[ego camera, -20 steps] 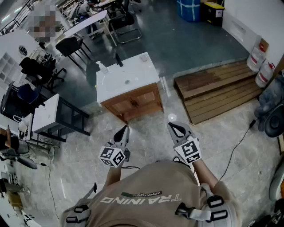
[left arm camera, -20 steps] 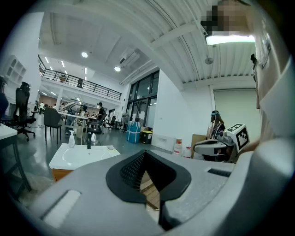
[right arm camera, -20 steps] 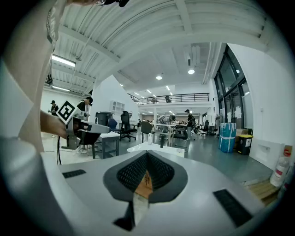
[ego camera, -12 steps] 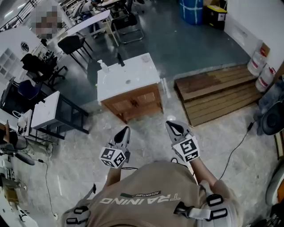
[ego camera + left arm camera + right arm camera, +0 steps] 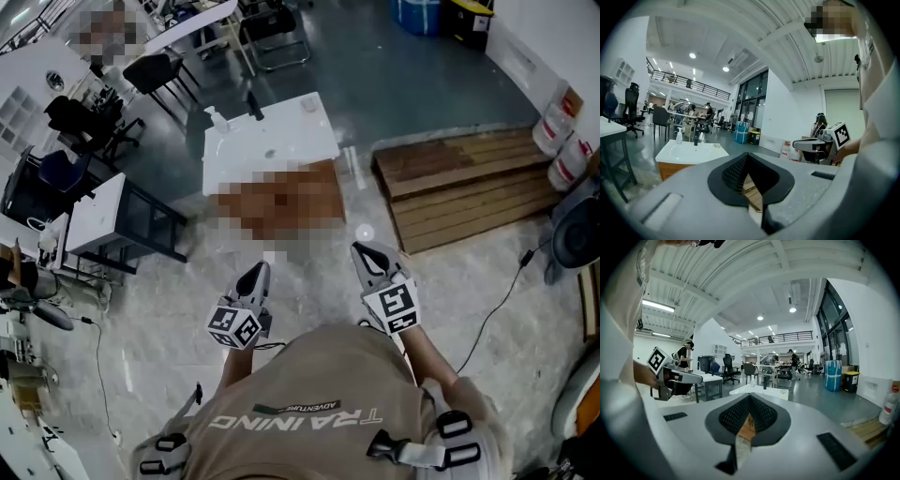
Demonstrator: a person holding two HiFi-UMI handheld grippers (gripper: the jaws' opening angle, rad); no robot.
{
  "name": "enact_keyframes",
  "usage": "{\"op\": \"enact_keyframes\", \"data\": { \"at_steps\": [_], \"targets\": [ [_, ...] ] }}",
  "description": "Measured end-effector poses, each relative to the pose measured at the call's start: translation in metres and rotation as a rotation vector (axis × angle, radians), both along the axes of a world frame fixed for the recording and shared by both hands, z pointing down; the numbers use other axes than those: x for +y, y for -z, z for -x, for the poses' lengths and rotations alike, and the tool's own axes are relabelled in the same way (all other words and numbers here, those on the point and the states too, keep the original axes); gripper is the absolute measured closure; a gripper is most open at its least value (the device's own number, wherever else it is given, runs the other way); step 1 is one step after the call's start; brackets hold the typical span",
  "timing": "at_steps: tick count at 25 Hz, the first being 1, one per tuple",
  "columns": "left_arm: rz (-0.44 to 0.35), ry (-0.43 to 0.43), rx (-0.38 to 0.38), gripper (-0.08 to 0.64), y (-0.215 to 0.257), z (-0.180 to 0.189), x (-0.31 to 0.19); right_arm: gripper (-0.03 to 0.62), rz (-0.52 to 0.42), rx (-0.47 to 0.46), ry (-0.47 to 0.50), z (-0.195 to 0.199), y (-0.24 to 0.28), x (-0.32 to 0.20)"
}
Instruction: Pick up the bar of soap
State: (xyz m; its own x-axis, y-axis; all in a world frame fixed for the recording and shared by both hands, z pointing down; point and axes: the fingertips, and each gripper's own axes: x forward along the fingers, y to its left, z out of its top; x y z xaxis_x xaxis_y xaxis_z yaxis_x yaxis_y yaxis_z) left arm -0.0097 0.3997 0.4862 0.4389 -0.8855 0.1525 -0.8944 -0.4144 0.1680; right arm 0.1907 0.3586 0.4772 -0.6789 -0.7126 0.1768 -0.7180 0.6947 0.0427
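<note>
Holding short of the vanity (image 5: pixel 272 145), left gripper (image 5: pixel 255 274) and right gripper (image 5: pixel 364 251) stay pressed together, empty; the vanity now sits higher in the head view. The bar of soap (image 5: pixel 307 103) looks like a pale speck on its far-right corner, axis unreadable.

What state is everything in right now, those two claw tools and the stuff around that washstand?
left gripper, shut, nothing held
right gripper, shut, nothing held
pump bottle, upright on the washstand
black chair, empty
</note>
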Motion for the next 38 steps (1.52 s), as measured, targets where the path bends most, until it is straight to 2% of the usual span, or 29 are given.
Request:
{"op": "enact_keyframes", "data": {
  "at_steps": [3,6,10,14,22,33,38],
  "targets": [
    [0.022,0.004,0.003,0.568,-0.007,-0.009,-0.006,0.588,-0.038,0.023,0.009,0.002,-0.001,-0.014],
    [0.032,0.017,0.012,0.568,-0.013,-0.022,-0.013,0.588,-0.057,-0.006,0.029,0.003,0.006,-0.029],
    [0.066,0.015,0.017,0.568,-0.019,-0.025,-0.018,0.588,-0.017,-0.054,0.038,0.005,0.0,-0.038],
    [0.095,0.002,0.025,0.568,-0.027,-0.021,-0.037,0.588,0.013,-0.03,0.03,0.007,-0.014,-0.052],
    [0.062,-0.051,0.011,0.568,-0.028,0.007,-0.091,0.588,0.041,-0.008,0.015,0.031,-0.025,-0.088],
    [0.044,-0.173,0.022,0.568,-0.042,0.041,-0.152,0.588,0.036,0.017,-0.068,0.081,-0.03,-0.139],
    [0.056,-0.192,0.039,0.568,-0.054,0.064,-0.175,0.588,0.063,0.01,-0.124,0.099,-0.035,-0.151]
  ]
}}
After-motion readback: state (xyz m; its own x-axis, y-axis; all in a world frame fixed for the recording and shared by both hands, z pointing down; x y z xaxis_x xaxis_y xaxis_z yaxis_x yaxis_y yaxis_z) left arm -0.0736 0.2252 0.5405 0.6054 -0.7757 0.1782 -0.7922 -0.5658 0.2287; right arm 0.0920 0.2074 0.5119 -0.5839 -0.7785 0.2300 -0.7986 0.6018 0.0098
